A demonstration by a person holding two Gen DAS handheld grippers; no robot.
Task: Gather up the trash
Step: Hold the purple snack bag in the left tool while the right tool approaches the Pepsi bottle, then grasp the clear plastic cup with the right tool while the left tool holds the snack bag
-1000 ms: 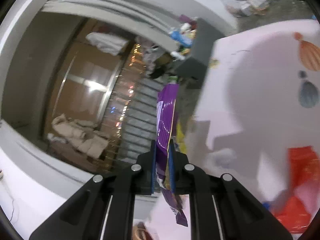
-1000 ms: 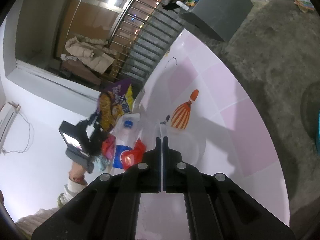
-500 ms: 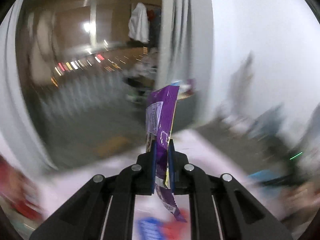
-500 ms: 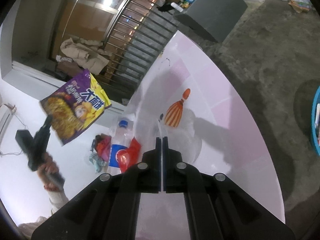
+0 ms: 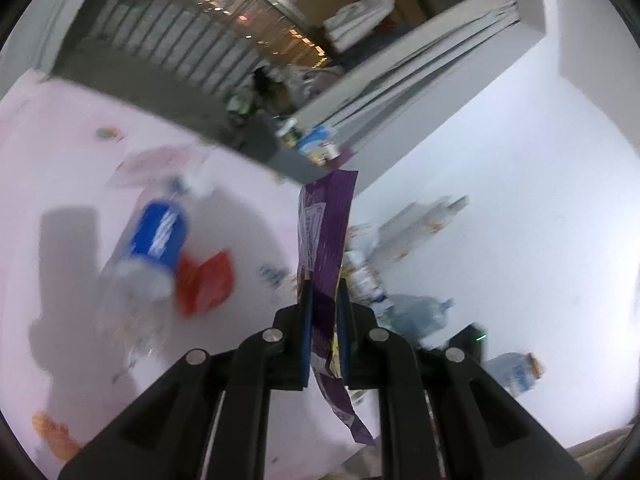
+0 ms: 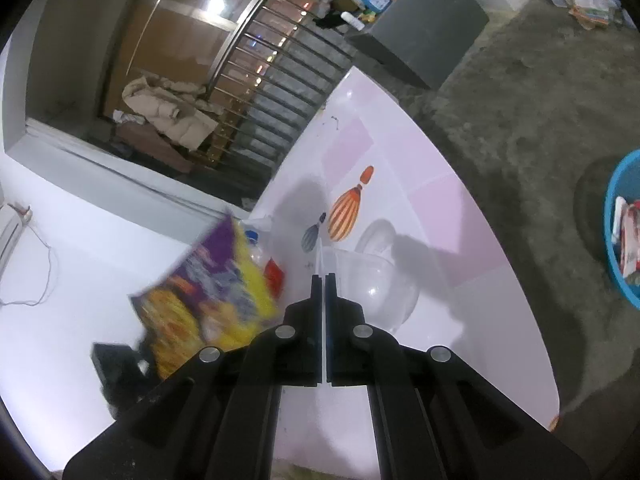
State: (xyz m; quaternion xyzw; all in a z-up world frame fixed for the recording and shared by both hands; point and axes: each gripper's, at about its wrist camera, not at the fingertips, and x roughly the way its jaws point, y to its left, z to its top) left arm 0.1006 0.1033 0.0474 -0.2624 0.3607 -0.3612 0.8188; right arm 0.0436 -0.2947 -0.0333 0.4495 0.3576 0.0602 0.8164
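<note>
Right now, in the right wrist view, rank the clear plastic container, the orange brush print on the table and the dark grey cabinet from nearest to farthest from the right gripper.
1. Clear plastic container, at the right gripper fingertips.
2. Orange brush print, further along the table.
3. Dark grey cabinet, beyond the table's far end, upper right.

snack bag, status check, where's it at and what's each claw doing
Left claw shut on purple snack bag, bag held off the table. Right claw shut, empty. Bottle and red wrapper on the pink table.

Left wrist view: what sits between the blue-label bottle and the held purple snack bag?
A red wrapper lies on the pink table, between the bottle and the purple snack bag clamped in the left tool.
</note>
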